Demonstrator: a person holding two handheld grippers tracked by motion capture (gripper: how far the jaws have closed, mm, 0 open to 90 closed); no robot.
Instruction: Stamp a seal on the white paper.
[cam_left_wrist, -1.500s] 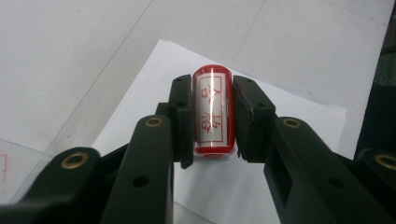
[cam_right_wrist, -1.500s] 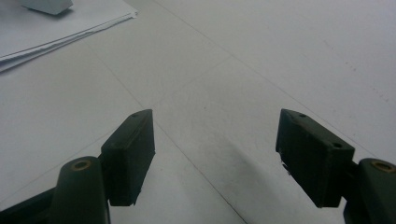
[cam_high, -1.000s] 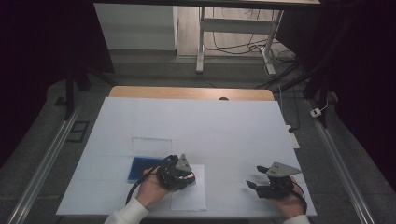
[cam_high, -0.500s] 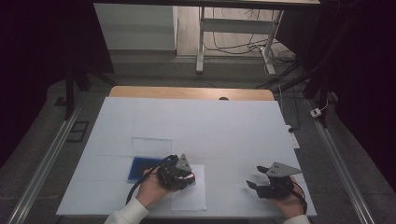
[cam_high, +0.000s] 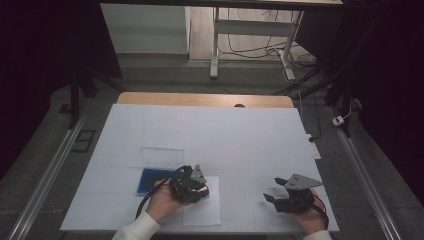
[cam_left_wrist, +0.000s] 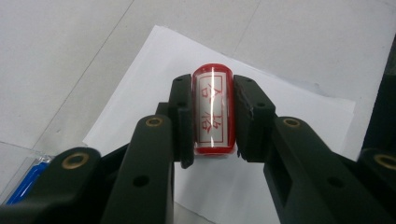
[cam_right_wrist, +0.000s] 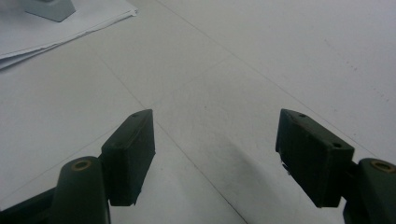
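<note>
Between the left gripper fingers: red stamp, mirrored red characters on its face turned to the camera, clamped on both flanks, held over white paper sheet on the desk. Adjacent: blue ink pad in clear case, just left of the sheet. Risk: smooth rounded body may twist or slip when pressed, smearing the print. Right gripper: fingers spread wide, empty, resting apart at the near right
</note>
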